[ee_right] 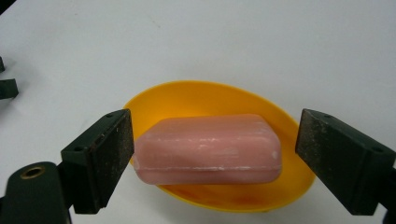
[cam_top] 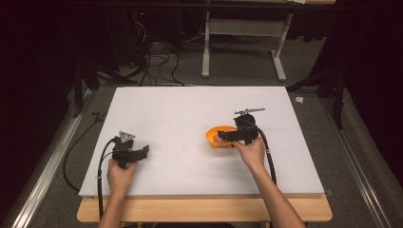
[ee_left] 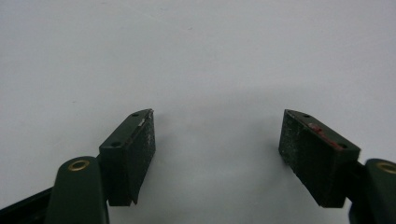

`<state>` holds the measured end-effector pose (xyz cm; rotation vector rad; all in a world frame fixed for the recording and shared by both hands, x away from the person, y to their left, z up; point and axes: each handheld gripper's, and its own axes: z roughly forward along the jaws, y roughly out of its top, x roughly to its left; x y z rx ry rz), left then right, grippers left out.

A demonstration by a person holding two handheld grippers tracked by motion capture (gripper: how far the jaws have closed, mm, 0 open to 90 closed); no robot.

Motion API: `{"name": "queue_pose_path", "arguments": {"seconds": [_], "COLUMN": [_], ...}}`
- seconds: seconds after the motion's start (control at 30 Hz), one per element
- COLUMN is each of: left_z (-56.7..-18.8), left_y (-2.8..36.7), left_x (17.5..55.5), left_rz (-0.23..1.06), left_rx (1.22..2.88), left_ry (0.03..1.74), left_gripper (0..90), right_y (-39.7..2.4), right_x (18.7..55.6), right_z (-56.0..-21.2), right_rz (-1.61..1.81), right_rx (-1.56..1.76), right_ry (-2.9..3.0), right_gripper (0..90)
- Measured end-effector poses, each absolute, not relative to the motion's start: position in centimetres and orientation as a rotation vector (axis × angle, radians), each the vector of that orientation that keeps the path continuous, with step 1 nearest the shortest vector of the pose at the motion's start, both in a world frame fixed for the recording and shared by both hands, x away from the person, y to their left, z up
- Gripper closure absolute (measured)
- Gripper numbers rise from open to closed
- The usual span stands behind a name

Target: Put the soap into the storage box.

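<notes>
Resting in yellow dish (ee_right: 285,186): pink soap bar (ee_right: 208,149), firm, likely slick; right gripper (ee_right: 212,156) spread, flanking its short ends.

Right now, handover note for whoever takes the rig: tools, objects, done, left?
Right tool: open, jaws on either side of the pink soap bar, one close to its end, the other with a gap.
Left tool: open over bare white table, holding nothing.
Soap bar lies in the orange dish right of table centre.
Done: right tool lined up on the soap.
Left: probably close and lift.
</notes>
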<state>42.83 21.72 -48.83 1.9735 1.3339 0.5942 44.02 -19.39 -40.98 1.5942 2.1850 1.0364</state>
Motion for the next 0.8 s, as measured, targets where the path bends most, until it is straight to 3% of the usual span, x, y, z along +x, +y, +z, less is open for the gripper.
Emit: {"name": "queue_pose_path", "arguments": {"seconds": [0.8], "left_z": [-48.8], "left_y": [21.7], "left_x": [42.8], "left_rz": [0.595], "left_rx": [1.974], "left_ry": [1.334], "left_gripper": [27.5], "right_y": [-22.9], "right_x": [42.4], "right_z": [-39.2], "right_rz": [1.064], "right_rx": [1.519], "right_ry": [2.069], "right_gripper": [14.0]}}
